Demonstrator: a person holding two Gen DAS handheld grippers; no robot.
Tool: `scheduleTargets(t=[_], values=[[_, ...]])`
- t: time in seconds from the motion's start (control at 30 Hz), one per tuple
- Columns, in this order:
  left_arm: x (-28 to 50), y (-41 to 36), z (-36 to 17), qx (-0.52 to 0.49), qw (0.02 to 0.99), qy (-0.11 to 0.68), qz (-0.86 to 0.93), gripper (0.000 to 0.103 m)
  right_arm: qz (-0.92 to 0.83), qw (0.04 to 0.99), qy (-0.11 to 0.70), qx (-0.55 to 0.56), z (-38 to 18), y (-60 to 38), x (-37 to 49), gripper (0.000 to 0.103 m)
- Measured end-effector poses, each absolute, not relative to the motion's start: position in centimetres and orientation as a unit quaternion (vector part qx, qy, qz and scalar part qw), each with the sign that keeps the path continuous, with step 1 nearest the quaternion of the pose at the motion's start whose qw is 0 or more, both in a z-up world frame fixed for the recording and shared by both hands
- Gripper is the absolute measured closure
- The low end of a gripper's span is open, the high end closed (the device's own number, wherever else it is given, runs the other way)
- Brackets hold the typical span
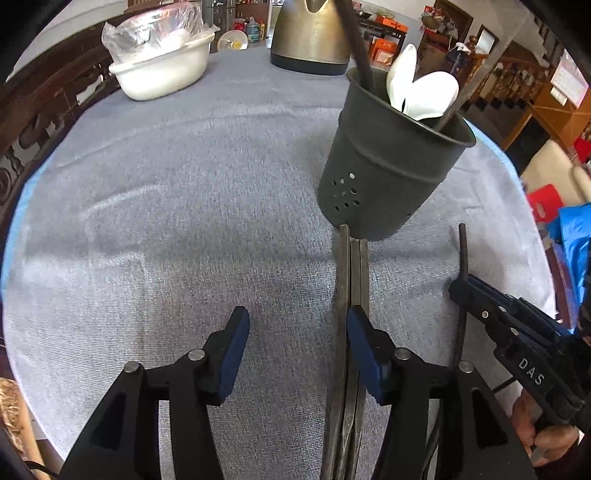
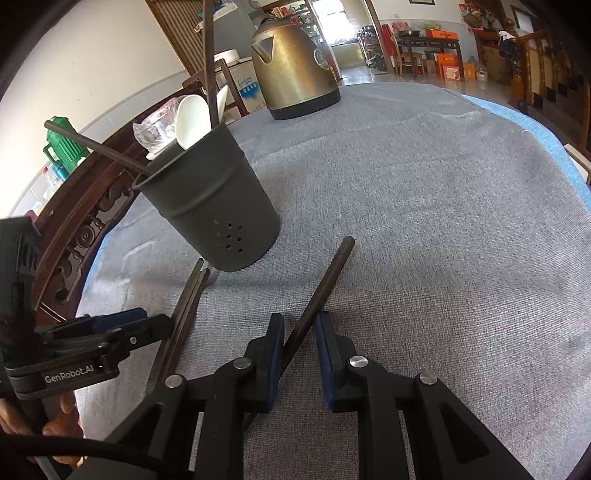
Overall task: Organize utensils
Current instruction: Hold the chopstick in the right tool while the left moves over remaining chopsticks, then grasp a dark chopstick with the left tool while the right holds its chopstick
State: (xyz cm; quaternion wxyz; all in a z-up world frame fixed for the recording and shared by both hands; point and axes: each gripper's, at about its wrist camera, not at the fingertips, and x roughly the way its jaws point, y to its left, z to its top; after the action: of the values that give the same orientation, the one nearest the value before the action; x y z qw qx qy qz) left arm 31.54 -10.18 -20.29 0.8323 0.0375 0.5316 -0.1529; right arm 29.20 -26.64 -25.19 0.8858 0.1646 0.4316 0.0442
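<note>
A dark grey utensil holder (image 1: 388, 162) (image 2: 210, 206) stands on the grey cloth. It holds white spoons (image 1: 424, 92) (image 2: 192, 120) and dark chopsticks (image 2: 210, 62). A bundle of dark chopsticks (image 1: 351, 295) (image 2: 184, 314) lies in front of the holder. My left gripper (image 1: 295, 343) is open, and its right finger rests beside the bundle. My right gripper (image 2: 300, 343) (image 1: 461, 288) straddles a single dark chopstick (image 2: 325, 280) (image 1: 462, 258) that lies on the cloth. Its jaws stand narrowly apart around the stick.
A brass-coloured kettle (image 1: 310, 33) (image 2: 295, 70) stands at the far side of the table. A white basin with a plastic bag (image 1: 162, 62) sits at the far left. Carved dark wooden chairs (image 1: 37, 122) (image 2: 85, 229) line the table's left edge.
</note>
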Motion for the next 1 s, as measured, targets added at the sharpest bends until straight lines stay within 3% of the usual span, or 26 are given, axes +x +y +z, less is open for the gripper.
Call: scheduleTargets(t=[0.3, 0.7, 0.87, 0.93, 1.0], values=[[31.5, -12.5, -20.4, 0.06, 0.832, 0.531, -0.15, 0.045, 0.031, 0.887, 0.435, 0.155, -25.1, -26.2, 29.2, 0.082], [31.7, -9.2, -21.2, 0.01, 0.826, 0.536, -0.173, 0.048, 0.019, 0.886, 0.44, 0.143, -25.0, -26.3, 29.4, 0.082], [31.4, -6.7, -21.4, -0.017, 0.824, 0.537, -0.18, 0.066, 0.016, 0.887, 0.441, 0.139, -25.0, -26.2, 29.4, 0.082], [31.5, -5.6, -21.6, -0.052, 0.813, 0.546, -0.197, 0.084, 0.016, 0.887, 0.441, 0.137, -25.0, -26.1, 29.5, 0.082], [31.4, -4.8, -21.8, -0.073, 0.805, 0.554, -0.202, 0.087, 0.015, 0.887, 0.44, 0.138, -25.0, -26.1, 29.4, 0.082]])
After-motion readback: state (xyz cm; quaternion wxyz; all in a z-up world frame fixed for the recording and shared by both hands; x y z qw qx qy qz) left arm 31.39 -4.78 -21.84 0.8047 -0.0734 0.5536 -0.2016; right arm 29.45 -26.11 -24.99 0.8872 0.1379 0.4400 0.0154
